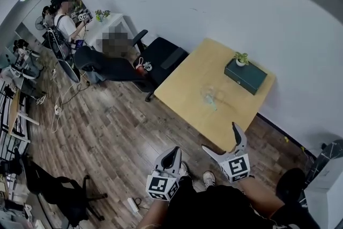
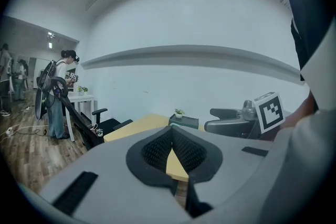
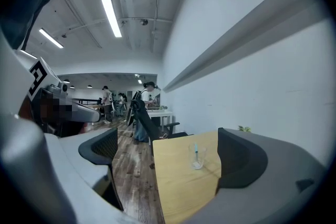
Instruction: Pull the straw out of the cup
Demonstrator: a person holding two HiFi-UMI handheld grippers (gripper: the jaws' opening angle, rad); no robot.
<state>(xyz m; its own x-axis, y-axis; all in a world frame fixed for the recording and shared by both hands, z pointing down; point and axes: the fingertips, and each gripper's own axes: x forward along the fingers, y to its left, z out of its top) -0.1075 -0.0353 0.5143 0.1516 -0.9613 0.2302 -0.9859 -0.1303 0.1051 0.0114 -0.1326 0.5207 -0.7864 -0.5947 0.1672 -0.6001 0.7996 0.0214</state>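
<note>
Approach step: my right gripper (image 1: 220, 138) gapes wide, my left gripper (image 1: 172, 155) is pinched together, both empty. Next I reach the cup (image 3: 197, 160) at the middle of the table (image 1: 182, 88) and nip its straw (image 3: 196, 149).

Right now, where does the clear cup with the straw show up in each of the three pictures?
Head view: the cup stands near the middle of the wooden table.
Left gripper view: the cup cannot be made out; only the table and a potted plant show.
Right gripper view: the cup is low and centre, on the table.
Shared landmark: the wooden table.
</note>
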